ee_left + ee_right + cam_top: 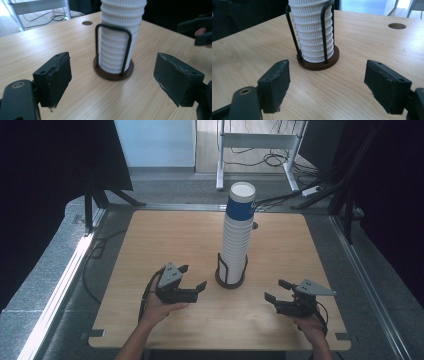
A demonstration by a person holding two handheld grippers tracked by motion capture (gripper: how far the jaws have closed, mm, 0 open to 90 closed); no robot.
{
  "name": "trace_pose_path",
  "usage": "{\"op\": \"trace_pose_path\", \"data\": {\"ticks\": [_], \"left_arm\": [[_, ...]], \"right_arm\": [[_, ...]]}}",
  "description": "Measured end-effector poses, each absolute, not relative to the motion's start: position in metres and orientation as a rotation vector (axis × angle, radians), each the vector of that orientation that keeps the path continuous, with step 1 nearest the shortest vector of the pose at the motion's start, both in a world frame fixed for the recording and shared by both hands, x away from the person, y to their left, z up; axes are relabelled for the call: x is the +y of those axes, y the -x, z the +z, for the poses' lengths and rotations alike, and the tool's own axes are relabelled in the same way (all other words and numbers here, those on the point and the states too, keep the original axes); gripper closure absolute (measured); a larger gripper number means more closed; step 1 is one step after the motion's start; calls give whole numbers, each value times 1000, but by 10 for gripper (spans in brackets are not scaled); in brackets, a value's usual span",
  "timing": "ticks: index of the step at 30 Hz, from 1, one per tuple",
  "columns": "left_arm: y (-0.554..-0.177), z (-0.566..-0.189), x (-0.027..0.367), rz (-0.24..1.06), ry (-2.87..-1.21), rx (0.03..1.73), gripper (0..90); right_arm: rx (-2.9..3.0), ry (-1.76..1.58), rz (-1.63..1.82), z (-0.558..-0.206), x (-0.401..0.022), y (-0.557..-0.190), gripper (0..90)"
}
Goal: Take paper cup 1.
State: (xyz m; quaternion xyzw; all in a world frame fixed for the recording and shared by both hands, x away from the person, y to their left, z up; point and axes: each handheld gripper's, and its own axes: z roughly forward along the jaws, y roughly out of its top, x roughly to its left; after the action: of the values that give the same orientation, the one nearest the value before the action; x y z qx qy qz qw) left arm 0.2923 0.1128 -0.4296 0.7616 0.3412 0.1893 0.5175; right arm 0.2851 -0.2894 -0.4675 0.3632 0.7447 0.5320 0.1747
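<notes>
**Claws open, cup stack untouched between them**

Claws first, from the high view: your left claw (192,276) and right claw (274,290) both stand spread with nothing between the jaws, low over the pale wooden surface (165,232), one on each side of the tall stack of white ribbed paper cups (236,237) topped by a blue-banded cup. That stack sits in a dark round wire holder (230,276) near the surface's middle. Your forearms come in from the near edge, hands level, jaws aimed inward at the holder.

From the left gripper view, the stack (117,42) rises just beyond your open pads (58,77). Judge it light, thin-walled and easily crushed; cups nest tightly, so one may drag its neighbours.

From the right gripper view, the wire uprights (323,32) bar the lower cups. Take hold high, above the wires, around the top cup's wall under its rim, squeezing gently.
</notes>
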Motion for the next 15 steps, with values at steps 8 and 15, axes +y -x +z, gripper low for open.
{"op": "trace_pose_path", "data": {"ticks": [8, 15], "left_arm": [[-308, -412, 99, 464, -1825, 798, 150], [-321, -403, 94, 420, -1795, 740, 147]], "right_arm": [[2124, -1014, 1492, -468, -286, -284, 221], [2120, -1024, 1476, -468, -288, -284, 224]]}}
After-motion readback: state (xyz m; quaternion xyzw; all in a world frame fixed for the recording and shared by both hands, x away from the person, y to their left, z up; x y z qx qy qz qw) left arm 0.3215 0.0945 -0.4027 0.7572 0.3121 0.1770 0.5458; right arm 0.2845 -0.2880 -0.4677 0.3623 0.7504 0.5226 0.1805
